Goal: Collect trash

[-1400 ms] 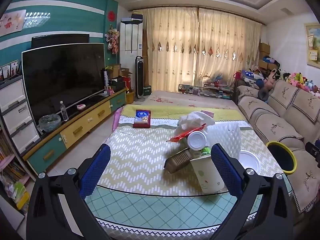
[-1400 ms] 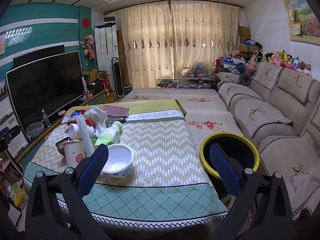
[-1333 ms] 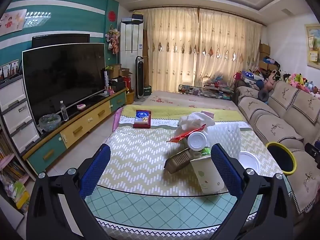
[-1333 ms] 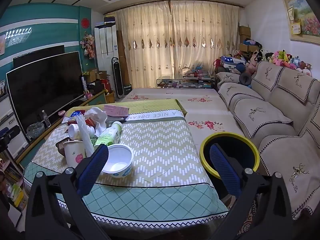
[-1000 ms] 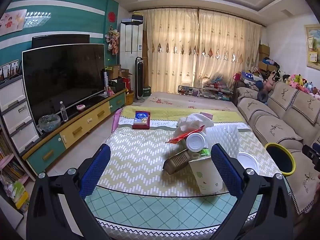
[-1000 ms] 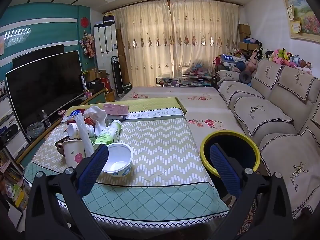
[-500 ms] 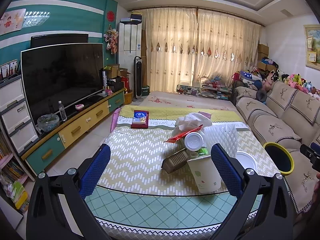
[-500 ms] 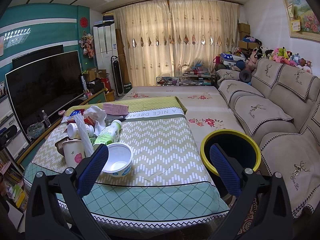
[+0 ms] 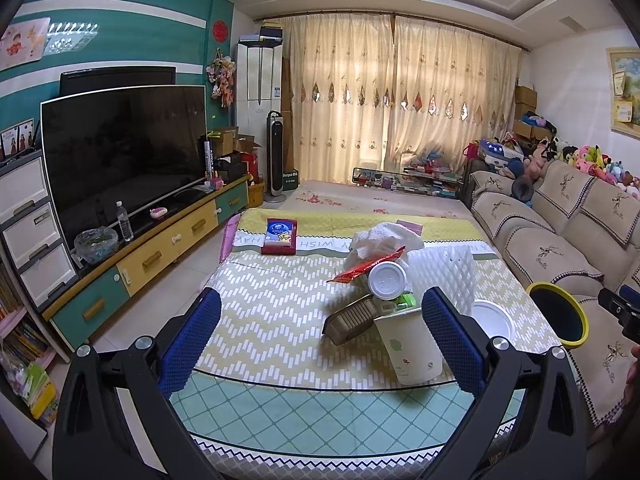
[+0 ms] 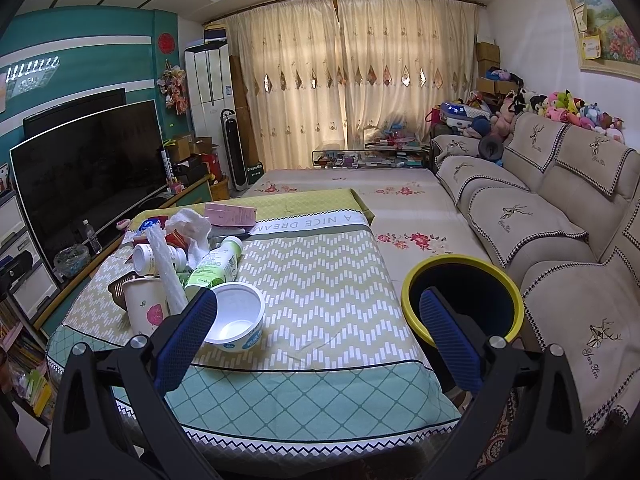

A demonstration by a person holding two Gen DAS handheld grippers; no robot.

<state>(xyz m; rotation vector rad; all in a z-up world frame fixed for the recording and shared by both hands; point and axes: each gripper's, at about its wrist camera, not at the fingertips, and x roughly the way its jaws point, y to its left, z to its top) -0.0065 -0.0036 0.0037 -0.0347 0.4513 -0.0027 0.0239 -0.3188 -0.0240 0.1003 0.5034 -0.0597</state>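
Note:
Trash is piled on the cloth-covered table [image 9: 280, 312]: a paper cup [image 9: 412, 348], a brown tray [image 9: 352, 320], a white-lidded bottle [image 9: 387, 280], a red wrapper [image 9: 368, 268], white foam netting [image 9: 444, 268], crumpled tissue [image 9: 384, 240] and a white bowl [image 9: 492, 320]. In the right wrist view the bowl [image 10: 236, 316], cup [image 10: 144, 308] and a green bottle [image 10: 216, 264] lie left on the table [image 10: 320, 300]. A yellow-rimmed bin [image 10: 462, 300] stands between table and sofa. My left gripper [image 9: 320, 336] is open and empty before the table edge. My right gripper [image 10: 316, 336] is open and empty, above the table's near edge.
A sofa [image 10: 560, 216] runs along the right. A TV [image 9: 120, 152] on a low cabinet [image 9: 152, 256] stands left of the table. A red and blue packet [image 9: 280, 236] lies at the table's far end. The other gripper [image 9: 620, 312] shows at the right edge.
Both views have shifted only slightly; the trash pile sits a little lower left in the left wrist view. Both grippers stay open and nothing on the table has moved.

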